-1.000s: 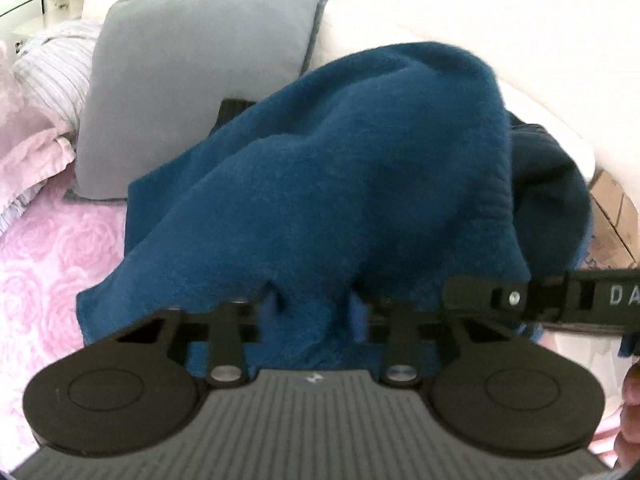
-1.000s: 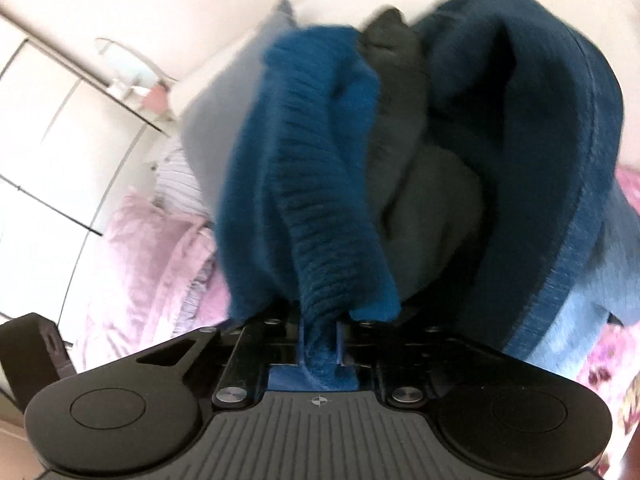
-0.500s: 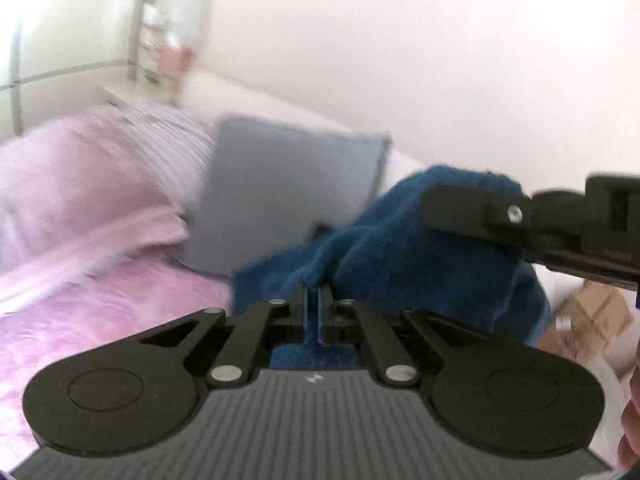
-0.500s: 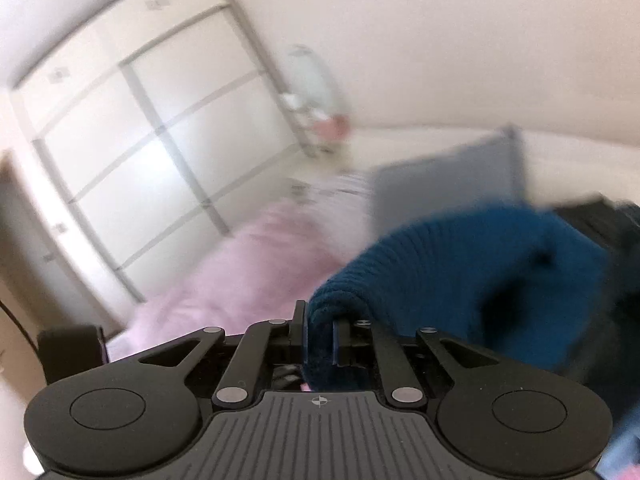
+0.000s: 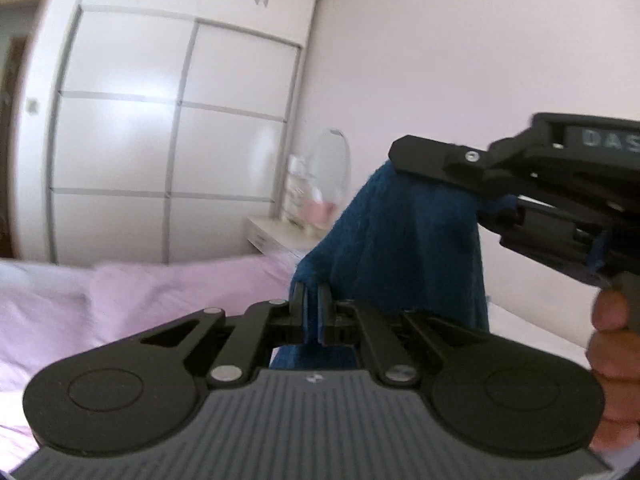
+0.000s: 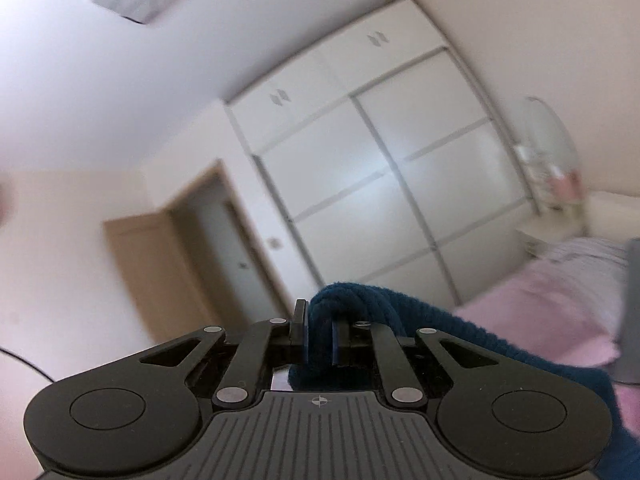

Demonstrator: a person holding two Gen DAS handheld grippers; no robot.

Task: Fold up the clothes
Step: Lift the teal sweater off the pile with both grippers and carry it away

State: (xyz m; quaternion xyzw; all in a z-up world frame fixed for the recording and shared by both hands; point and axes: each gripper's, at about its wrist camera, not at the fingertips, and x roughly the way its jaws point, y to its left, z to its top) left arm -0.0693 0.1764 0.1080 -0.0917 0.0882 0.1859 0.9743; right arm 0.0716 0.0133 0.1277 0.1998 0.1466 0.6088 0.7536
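A dark blue knitted sweater [image 5: 404, 248] hangs in the air between my two grippers, above the pink bed [image 5: 120, 304]. My left gripper [image 5: 314, 308] is shut on one edge of it. My right gripper [image 6: 318, 332] is shut on a thick ribbed fold of the sweater [image 6: 460, 340], which trails off to the right and down. The right gripper also shows in the left wrist view [image 5: 520, 184], higher up at the right, with blue cloth under its fingers. The lower part of the sweater is hidden behind the gripper bodies.
A white sliding wardrobe [image 5: 172, 120] fills the far wall and also shows in the right wrist view [image 6: 380, 168]. A white nightstand [image 5: 280, 236] with small items stands beside it. A wooden door [image 6: 160, 272] is at the left. A grey pillow edge [image 6: 632, 300] lies on the bed.
Both grippers have lifted the sweater up off the bed and pillow. The views have swung from the pile on the bed up to the wardrobe and walls.
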